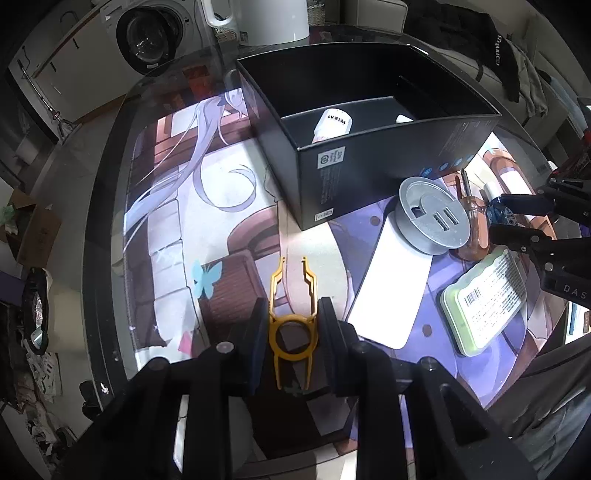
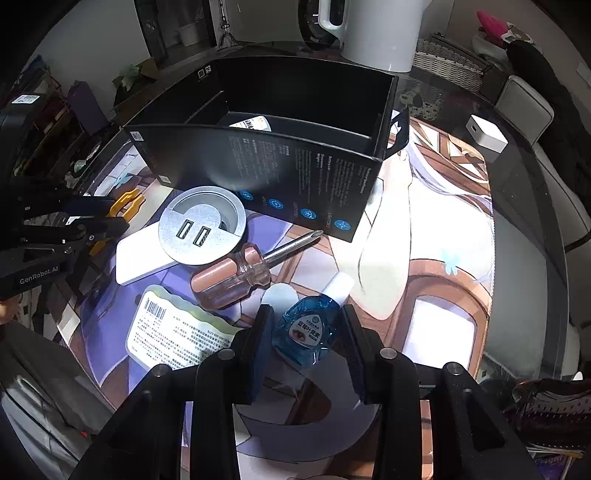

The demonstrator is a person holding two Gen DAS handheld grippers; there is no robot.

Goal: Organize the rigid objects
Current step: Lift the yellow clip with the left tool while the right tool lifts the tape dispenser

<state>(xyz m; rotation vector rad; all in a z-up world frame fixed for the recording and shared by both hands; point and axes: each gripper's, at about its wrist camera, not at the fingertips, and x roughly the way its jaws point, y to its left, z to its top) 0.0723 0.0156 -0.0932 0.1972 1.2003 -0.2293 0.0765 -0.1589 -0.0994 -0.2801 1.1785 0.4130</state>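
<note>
**A:** what's sitting around the box (image 2: pixel 280 173) right now?

**B:** Black, open top, on the table (image 2: pixel 524 236) with the printed mat (image 2: pixel 424 236). A white bottle (image 1: pixel 332 123) lies inside it. Just in front of the box is a grey USB hub (image 2: pixel 201 225), its edge resting on a flat white slab (image 2: pixel 142 254). Screwdriver (image 2: pixel 243 269) lies next to the hub, tip pointing at the box wall, almost touching. Green tin (image 2: pixel 177 332) with a barcode label sits further from the box, beside the screwdriver handle. White kettle (image 2: pixel 376 33) stands behind the box.

**A:** and the grippers?

**B:** Left gripper (image 1: pixel 293 332) is closed on a yellow tool (image 1: pixel 293 325), pinched at the ring, prongs sticking out toward the box. It's in front of the box's near corner, nothing between them. Right gripper (image 2: pixel 306 332) has a blue bottle (image 2: pixel 306 328) between the fingers (image 2: pixel 264 332), white cap pointing forward, pads against both its sides. Screwdriver and hub lie between it and the box.
</note>
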